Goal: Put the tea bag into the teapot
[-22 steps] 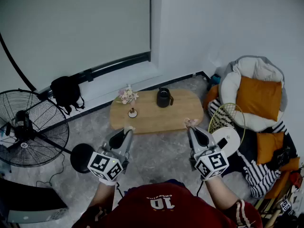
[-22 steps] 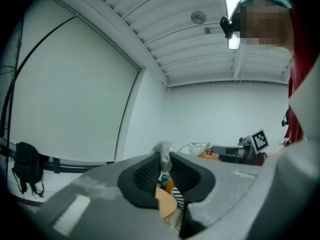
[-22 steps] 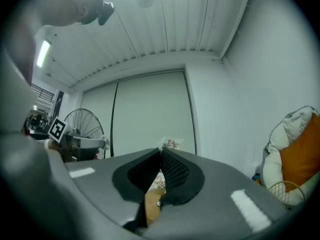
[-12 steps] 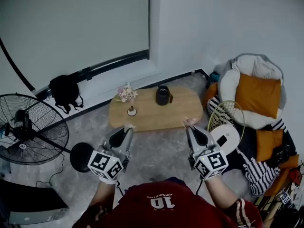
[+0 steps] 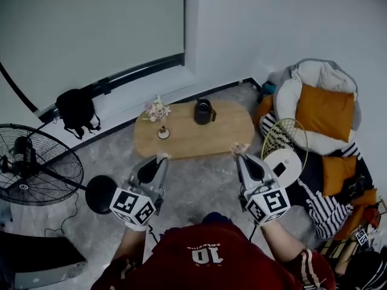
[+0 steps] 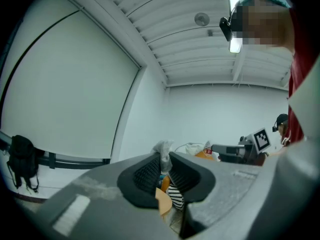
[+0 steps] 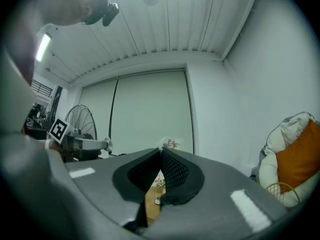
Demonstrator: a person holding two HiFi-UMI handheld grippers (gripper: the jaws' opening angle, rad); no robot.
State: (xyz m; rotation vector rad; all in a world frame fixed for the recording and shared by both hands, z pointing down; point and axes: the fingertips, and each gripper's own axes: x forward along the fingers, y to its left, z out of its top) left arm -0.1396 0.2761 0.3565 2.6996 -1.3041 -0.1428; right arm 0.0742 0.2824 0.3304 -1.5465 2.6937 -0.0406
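The black teapot (image 5: 204,111) stands on the far side of an oval wooden table (image 5: 230,138). Both grippers are held level in front of the table, short of its near edge. My left gripper (image 5: 162,159) is shut on a whitish crumpled tea bag (image 6: 162,149), which sticks up between its pads (image 6: 150,173). My right gripper (image 5: 240,154) is shut on a thin clear wrapper with red print (image 7: 170,143) that pokes out at its tip (image 5: 240,147). In the right gripper view the jaws (image 7: 161,156) meet with almost no gap.
A small vase of flowers (image 5: 156,109) and a little candle holder (image 5: 163,133) stand on the table's left part. A floor fan (image 5: 36,171) and a black bag (image 5: 75,107) are at the left. A padded chair with orange cushions (image 5: 326,110), a wire basket (image 5: 284,139) and a white round side table (image 5: 284,162) are at the right.
The head view has swung a little, so the table, teapot and fan sit slightly further left and up in the picture. Both grippers keep their hold and barely move.
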